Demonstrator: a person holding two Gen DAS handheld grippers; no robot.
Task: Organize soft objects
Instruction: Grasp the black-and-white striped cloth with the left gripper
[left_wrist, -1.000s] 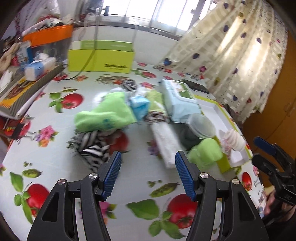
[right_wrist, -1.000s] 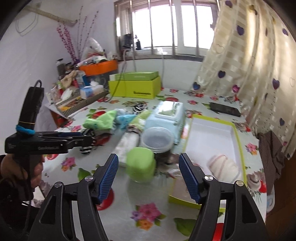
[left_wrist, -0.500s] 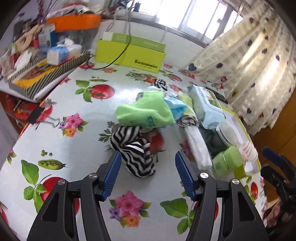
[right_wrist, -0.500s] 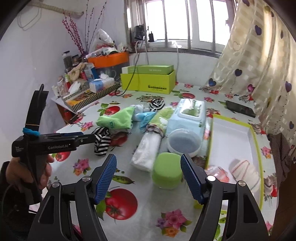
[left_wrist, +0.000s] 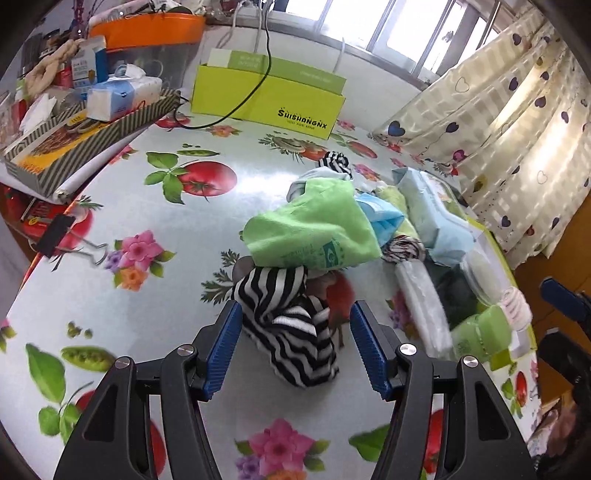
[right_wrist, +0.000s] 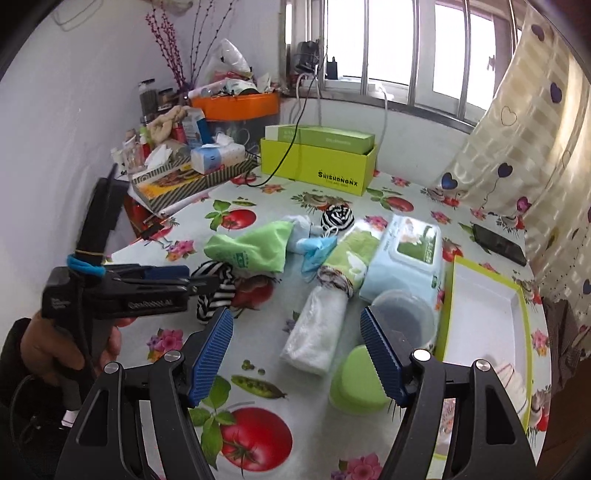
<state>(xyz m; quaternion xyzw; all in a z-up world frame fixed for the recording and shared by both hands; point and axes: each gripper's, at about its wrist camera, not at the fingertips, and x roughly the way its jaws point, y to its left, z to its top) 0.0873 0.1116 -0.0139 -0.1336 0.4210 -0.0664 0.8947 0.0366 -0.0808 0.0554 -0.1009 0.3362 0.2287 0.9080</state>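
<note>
A black-and-white striped cloth (left_wrist: 291, 321) lies on the fruit-print table, right between the open fingers of my left gripper (left_wrist: 295, 347); it also shows in the right wrist view (right_wrist: 218, 291). Behind it lie a green cloth (left_wrist: 314, 229), a blue cloth (left_wrist: 382, 218) and a small striped roll (left_wrist: 334, 162). My right gripper (right_wrist: 297, 354) is open and empty above a white rolled towel (right_wrist: 317, 336). A rolled pale sock (right_wrist: 511, 380) lies in the yellow-rimmed white tray (right_wrist: 484, 295).
A wet-wipes pack (right_wrist: 406, 258), a clear lidded tub (right_wrist: 404, 321) and a green round container (right_wrist: 356, 380) stand beside the tray. A yellow-green box (right_wrist: 321, 170) and a cluttered striped tray (right_wrist: 192, 177) are at the back. A phone (right_wrist: 498, 247) lies near the curtain.
My left gripper has moved left and down onto the striped cloth, which now sits between its fingers. My right gripper has pulled back and left, away from the tray.
</note>
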